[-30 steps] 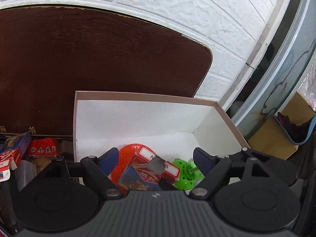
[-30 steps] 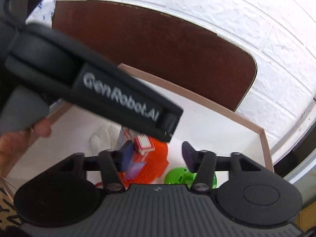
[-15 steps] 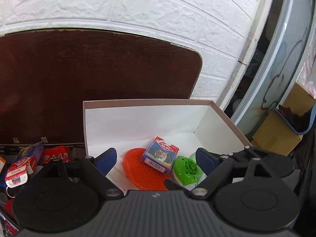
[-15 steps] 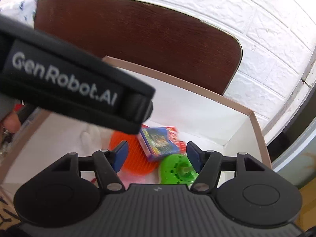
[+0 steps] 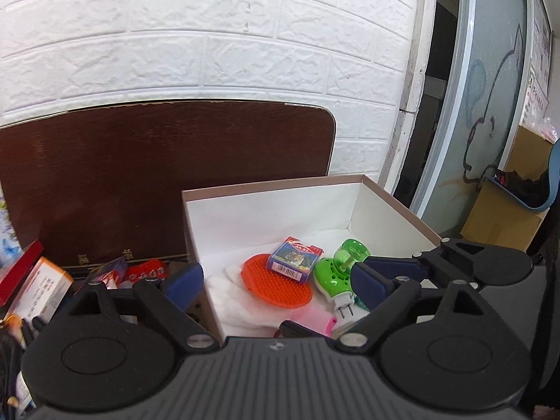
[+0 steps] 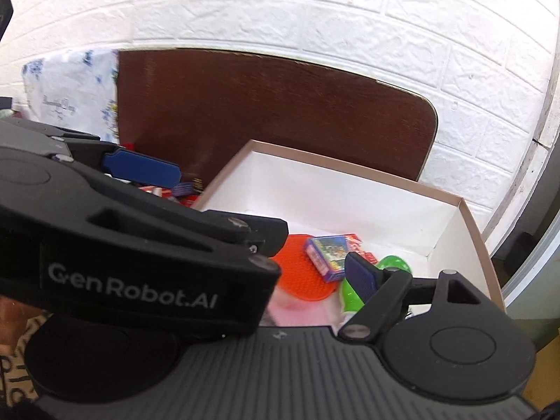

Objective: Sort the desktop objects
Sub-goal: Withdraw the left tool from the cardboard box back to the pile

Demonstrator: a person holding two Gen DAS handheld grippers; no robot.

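Observation:
A white cardboard box (image 5: 266, 206) with a brown rim stands on the dark wooden table. In it lie an orange bristled pad (image 5: 280, 285), a blue card pack (image 5: 293, 259) on top of the pad, a green plug-in device (image 5: 341, 267), white cloth (image 5: 231, 301) and something pink (image 5: 320, 316). My left gripper (image 5: 274, 280) is open and empty, raised in front of the box's near left corner. My right gripper (image 6: 297, 273) is open and empty over the box's near side; its left finger is hidden behind the left gripper's body (image 6: 133, 262). The box (image 6: 350, 192), the card pack (image 6: 327, 252) and the pad (image 6: 304, 273) show there too.
Left of the box lie several small packages: an orange-white carton (image 5: 42, 287), a red box (image 5: 17, 273) and red packets (image 5: 145, 271). A floral bag (image 6: 70, 94) stands at the far left. A white brick wall (image 5: 210, 35) is behind, and a doorway (image 5: 430, 87) at the right.
The card pack left my left gripper and now lies on the orange pad. My left gripper has pulled back, up and to the left. My right gripper has opened wider.

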